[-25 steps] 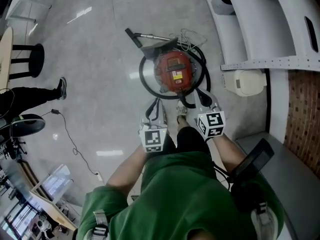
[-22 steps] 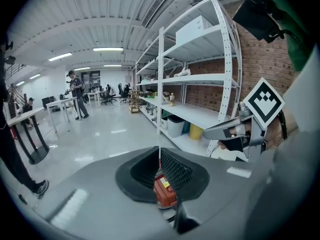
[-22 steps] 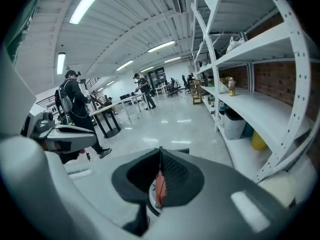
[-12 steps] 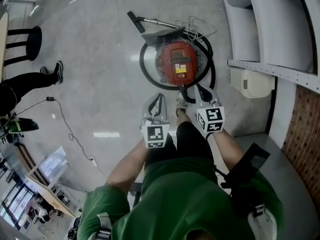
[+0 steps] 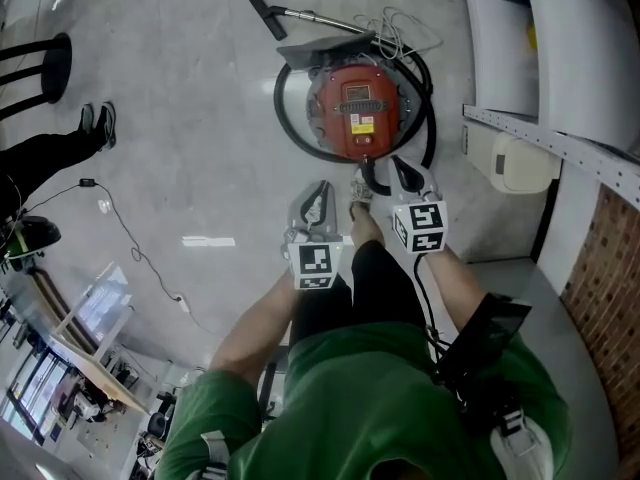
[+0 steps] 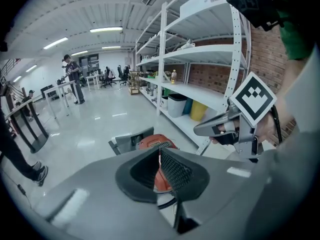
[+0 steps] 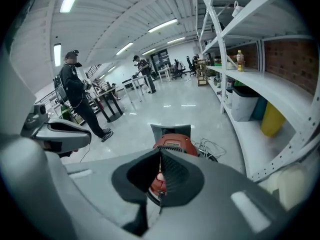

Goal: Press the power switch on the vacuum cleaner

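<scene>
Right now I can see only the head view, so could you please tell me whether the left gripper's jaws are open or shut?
Observer: In the left gripper view, the left gripper has its jaws together with nothing between them. The red vacuum cleaner shows just beyond.
Operator: Thank you. And the right one?
Observer: The right gripper is also shut and empty, and it points at the vacuum cleaner.
Operator: Is anyone standing farther down the room, past the edge of my picture?
Observer: Yes. The right gripper view shows a person standing far down the room.
</scene>
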